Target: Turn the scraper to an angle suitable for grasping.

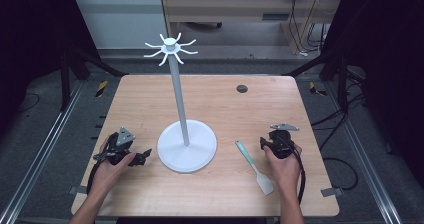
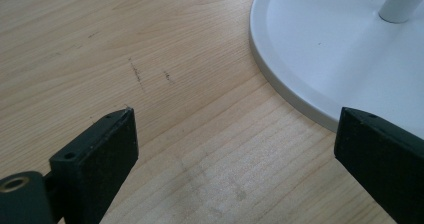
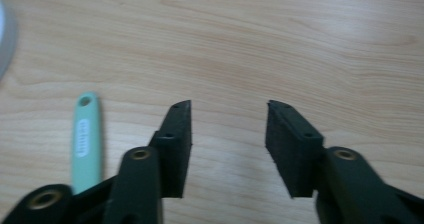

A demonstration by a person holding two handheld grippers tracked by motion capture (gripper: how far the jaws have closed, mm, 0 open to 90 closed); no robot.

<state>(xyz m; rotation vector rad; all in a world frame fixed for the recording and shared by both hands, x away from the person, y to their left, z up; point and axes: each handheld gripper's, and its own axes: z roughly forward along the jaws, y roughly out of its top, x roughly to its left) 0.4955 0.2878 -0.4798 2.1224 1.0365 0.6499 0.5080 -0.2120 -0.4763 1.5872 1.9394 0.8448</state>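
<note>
Left gripper [image 1: 145, 156]: we see it held in the person's left hand [image 1: 107, 170] at the near left of the wooden table [image 1: 220, 204], jaws spread wide with bare wood between them.
Right gripper [image 1: 262, 143]: we see it in the right hand [image 1: 286, 170] at the near right, jaws parted and holding nothing, over bare table.
Spatula [image 1: 254, 166]: we find it lying flat just to the left of the right gripper, its mint-green handle [image 3: 85, 139] beside that gripper's left jaw and its white blade toward the person.
Stand base [image 2: 340, 49]: we see the round white disc just beyond the left gripper's right jaw, between the two grippers.
Pole [image 1: 180, 99]: it rises upright from the base.
Hooks [image 1: 170, 48]: we see white curved arms ringing the pole's top, farthest from both grippers.
</note>
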